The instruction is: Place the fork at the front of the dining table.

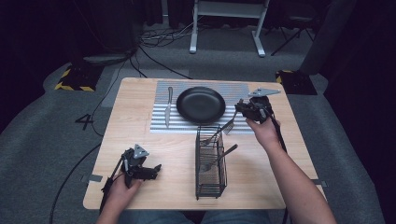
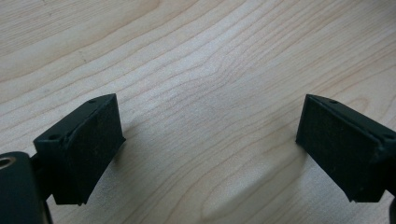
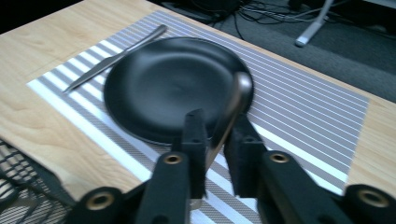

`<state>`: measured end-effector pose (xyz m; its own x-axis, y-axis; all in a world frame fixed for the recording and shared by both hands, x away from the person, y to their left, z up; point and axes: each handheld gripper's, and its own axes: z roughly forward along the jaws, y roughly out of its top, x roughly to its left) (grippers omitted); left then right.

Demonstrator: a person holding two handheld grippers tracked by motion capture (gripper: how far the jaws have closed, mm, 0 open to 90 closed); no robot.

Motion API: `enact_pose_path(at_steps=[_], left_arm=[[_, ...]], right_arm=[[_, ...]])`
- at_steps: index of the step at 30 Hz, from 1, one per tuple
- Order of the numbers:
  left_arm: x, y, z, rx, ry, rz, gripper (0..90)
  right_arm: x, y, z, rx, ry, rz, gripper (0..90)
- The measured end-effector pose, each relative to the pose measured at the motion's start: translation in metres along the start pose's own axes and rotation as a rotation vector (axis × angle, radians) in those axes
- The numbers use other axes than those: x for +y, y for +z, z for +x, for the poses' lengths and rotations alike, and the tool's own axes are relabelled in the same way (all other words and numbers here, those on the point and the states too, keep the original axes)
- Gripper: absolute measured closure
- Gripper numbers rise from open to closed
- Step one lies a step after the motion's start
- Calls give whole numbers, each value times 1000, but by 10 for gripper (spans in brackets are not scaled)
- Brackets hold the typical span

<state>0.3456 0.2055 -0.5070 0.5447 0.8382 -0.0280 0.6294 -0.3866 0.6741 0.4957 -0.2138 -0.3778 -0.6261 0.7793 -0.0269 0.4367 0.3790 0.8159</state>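
Observation:
My right gripper (image 1: 241,108) hovers over the right side of the striped placemat (image 1: 233,88), beside the black plate (image 1: 201,104). A metal fork (image 1: 229,125) hangs from it, tines slanting down toward the mat. In the right gripper view the fork's handle (image 3: 233,105) runs up between the jaws of my right gripper (image 3: 217,126). It lies against the left pad, with a thin gap at the right pad. A knife (image 1: 168,107) lies on the mat left of the plate. My left gripper (image 1: 156,169) rests on the table near the front left, open and with bare wood between its pads (image 2: 84,149).
A black wire basket (image 1: 210,182) stands at the front middle of the table, with a dark-handled utensil (image 1: 223,155) leaning in it; its corner (image 3: 18,186) lies close to my right gripper. Beyond the far edge are cables and a stand's legs (image 1: 224,28).

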Motion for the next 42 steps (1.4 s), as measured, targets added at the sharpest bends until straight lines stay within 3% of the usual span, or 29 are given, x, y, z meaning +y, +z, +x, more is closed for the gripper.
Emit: enact_pose_path(at_steps=[4,12,16,26,30,34,38,42], left_arm=[[0,0,0,-1,1,0,72],[0,0,0,0,1,0,72],[0,0,0,0,0,0,72],[0,0,0,0,1,0,72],[0,0,0,0,1,0,72],[0,0,0,0,0,0,72],[0,0,0,0,0,0,72],[0,0,0,-1,0,0,72]], right_arm=[[-4,0,-12,-23,41,2,705],[-12,2,-21,-46,70,20,649],[-21,1,-25,-74,72,9,644],[-36,5,-43,-124,134,80,615],[-44,7,-45,-131,149,47,614],[-53,13,-51,-145,184,91,609],[-65,16,-55,-144,215,76,605],[-74,23,-59,-146,244,116,605]])
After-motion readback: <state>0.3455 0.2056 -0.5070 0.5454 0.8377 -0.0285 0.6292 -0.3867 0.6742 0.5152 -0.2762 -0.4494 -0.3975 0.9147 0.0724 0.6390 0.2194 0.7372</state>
